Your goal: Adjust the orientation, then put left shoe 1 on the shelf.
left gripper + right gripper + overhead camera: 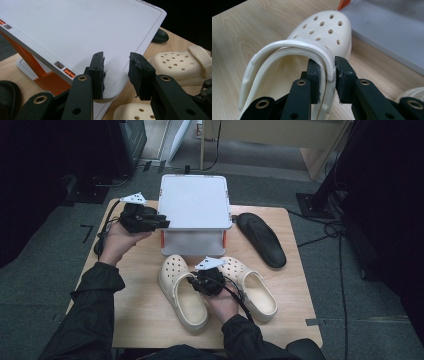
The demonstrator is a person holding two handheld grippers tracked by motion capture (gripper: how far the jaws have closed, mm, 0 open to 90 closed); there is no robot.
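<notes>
**Mia:** What is on the wooden table (145, 315)?

**Ben:** Two cream clogs in the lower middle of the high view. The left clog (181, 291) and the right clog (254, 290) lie side by side, toes pointing up the frame. Above them stands a white box (194, 202) with orange parts under its lid. It sits in the upper middle.

**Mia:** And the black thing?

**Ben:** That is a black sandal (261, 239), to the right of the box, just above the right clog.

**Mia:** What is the right gripper (327, 75) doing?

**Ben:** It sits between the two clogs in the high view. In the right gripper view its jaws are pinching the side wall and heel strap of the left clog. One jaw is inside the shoe and one is outside. Both pads press on the rim, so it is holding the clog.

**Mia:** And the left gripper (116, 72)?

**Ben:** It is in the upper left of the high view, right at the left edge of the box. In the left gripper view the rounded corner of the white lid lies between its jaws. One pad is at the lid's edge. The other pad stands clear, with a gap beside it. So the jaws are apart and not squeezing anything.

**Mia:** Is the clog up in the air?

**Ben:** I cannot tell.
</notes>
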